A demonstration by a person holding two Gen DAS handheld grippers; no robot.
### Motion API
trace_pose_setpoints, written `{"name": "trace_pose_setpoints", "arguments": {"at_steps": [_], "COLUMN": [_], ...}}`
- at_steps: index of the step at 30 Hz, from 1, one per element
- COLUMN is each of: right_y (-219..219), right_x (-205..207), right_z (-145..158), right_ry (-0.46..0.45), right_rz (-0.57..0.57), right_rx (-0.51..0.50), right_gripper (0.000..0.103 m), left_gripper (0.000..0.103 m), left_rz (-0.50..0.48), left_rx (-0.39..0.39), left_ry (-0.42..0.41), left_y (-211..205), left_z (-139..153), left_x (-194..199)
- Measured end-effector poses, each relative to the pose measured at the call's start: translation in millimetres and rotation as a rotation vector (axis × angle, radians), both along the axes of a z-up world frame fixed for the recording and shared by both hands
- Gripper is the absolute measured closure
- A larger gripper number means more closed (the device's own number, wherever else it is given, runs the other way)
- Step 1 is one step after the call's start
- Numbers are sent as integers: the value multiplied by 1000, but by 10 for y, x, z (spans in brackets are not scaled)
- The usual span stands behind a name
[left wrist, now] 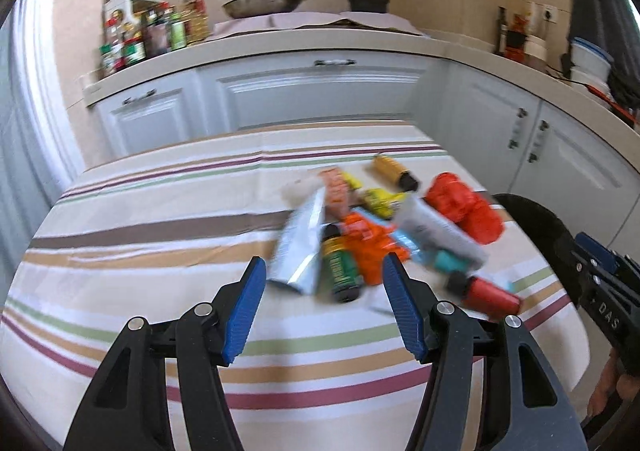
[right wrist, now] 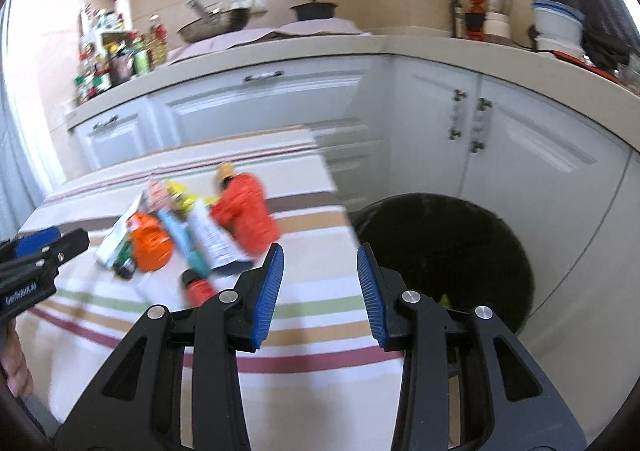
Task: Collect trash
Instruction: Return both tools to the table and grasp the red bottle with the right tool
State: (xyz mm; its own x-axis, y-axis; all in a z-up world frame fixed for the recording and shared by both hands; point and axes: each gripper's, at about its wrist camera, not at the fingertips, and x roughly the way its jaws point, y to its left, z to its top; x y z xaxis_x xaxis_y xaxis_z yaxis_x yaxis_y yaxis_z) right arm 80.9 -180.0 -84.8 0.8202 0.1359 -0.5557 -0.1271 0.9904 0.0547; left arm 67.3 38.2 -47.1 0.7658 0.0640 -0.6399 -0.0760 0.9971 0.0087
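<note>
A pile of trash lies on the striped tablecloth: a silver pouch, a green bottle, an orange wrapper, a white tube, a crumpled red bag, a small red bottle, yellow packets. My left gripper is open and empty, just short of the pouch and green bottle. My right gripper is open and empty over the table's right edge, beside the pile. A black trash bin stands right of the table.
White kitchen cabinets with a countertop run behind and to the right. Condiment bottles, a wok and a black pot stand on the counter. The bin also shows in the left wrist view.
</note>
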Motion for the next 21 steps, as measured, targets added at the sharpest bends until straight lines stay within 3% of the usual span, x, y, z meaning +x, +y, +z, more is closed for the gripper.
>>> {"name": "trace_pose_setpoints", "arguments": {"at_steps": [13,21], "right_y": [520,671], "right_x": [-61,-97], "right_z": [-285,-344], "right_ry": [94,133], "right_rz": [110,162], "right_rx": [-50,-63], "right_gripper": [66,66], "left_gripper": [44,44], "left_rz": [126,139], "left_rx": [-29,-45], "left_ry": [43,50], "left_y": [594,707], "left_z": [-226,-273], "left_x": [-198,-218]}}
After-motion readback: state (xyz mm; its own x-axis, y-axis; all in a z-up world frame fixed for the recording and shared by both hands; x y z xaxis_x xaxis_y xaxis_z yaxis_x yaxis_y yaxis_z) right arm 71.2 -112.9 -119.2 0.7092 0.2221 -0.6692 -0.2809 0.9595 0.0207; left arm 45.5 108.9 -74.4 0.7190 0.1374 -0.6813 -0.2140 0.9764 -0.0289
